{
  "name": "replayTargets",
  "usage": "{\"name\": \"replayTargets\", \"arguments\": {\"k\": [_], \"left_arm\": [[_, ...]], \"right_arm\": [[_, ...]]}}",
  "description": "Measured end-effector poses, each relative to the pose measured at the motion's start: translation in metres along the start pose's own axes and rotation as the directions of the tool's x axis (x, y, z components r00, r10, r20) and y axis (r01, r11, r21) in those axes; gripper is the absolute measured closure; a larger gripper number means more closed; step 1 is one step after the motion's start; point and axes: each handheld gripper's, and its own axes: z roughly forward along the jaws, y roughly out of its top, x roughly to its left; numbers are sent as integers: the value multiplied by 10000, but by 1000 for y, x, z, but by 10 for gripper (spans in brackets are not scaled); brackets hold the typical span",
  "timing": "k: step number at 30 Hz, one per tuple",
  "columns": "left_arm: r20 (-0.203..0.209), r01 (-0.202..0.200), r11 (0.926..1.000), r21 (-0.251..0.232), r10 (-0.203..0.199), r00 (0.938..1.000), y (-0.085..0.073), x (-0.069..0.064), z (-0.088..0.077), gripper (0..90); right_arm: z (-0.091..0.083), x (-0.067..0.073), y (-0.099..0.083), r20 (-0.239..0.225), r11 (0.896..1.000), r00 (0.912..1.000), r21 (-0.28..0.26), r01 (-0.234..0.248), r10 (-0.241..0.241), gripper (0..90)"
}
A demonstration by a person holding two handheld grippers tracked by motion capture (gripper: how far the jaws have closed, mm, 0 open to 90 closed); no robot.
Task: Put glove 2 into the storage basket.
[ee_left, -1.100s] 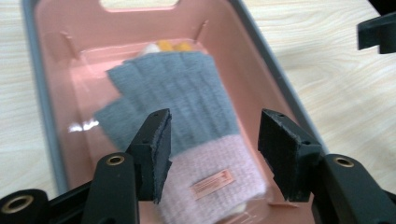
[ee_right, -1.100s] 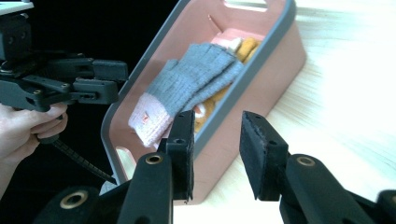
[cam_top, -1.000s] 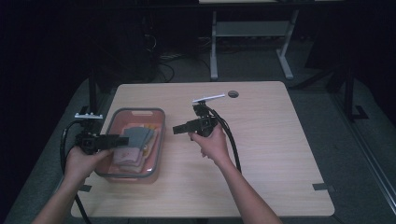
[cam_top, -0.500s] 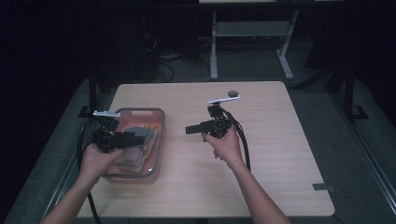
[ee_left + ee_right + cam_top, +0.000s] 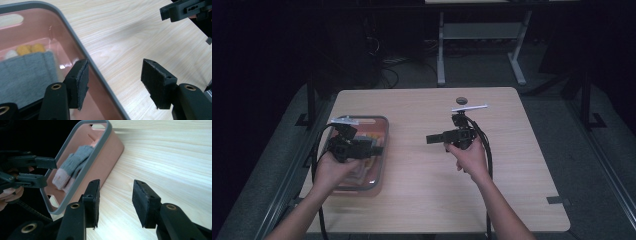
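A pink bin with a grey rim (image 5: 371,118) stands on the left of the wooden table (image 5: 427,200). In it lie a grey sock (image 5: 25,75) and some yellow and white soft pieces (image 5: 28,48); the right gripper view shows the sock (image 5: 75,161) with a pink end. My left gripper (image 5: 376,149) hovers over the bin's right rim (image 5: 75,45), pointing right. Its jaws (image 5: 116,67) have just been opening and hold nothing. My right gripper (image 5: 432,138) is mid-table, pointing left at the bin (image 5: 110,147). Its jaws (image 5: 116,186) have also just been opening, with nothing between them.
A small dark disc (image 5: 461,100) lies near the table's far edge. A strip of tape (image 5: 557,200) sits near the front right corner. Behind the table stand a desk frame (image 5: 442,55) and floor cables. Cables trail from both grippers.
Both hands have moved to the right: the left gripper now reaches across the bin to its right rim, and the right gripper has drawn away from the bin. Both pairs of jaws stand wider.
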Motion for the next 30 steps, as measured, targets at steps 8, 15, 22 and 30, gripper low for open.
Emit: {"name": "replayTargets", "arguments": {"k": [8, 15, 22, 30], "left_arm": [[213, -60, 9999, 87, 58, 9998, 4, -10, 13, 383], [568, -35, 10000, 16, 34, 9984, 7, -17, 22, 368], [763, -40, 10000, -85, 46, 9971, 7, -22, 28, 358], [1036, -115, 9999, -54, 120, 9945, 4, -33, 40, 329]], "right_arm": [[-15, -11, -5, 206, 9999, 9997, -76, -114, 116, 554], [-22, -21, -10, 277, 9998, 9995, -103, -157, 160, 544], [-27, -32, -17, 375, 9993, 9986, -64, -357, 360, 537], [-36, -44, -25, 471, 9983, 9974, -191, -544, 552, 530]]}}
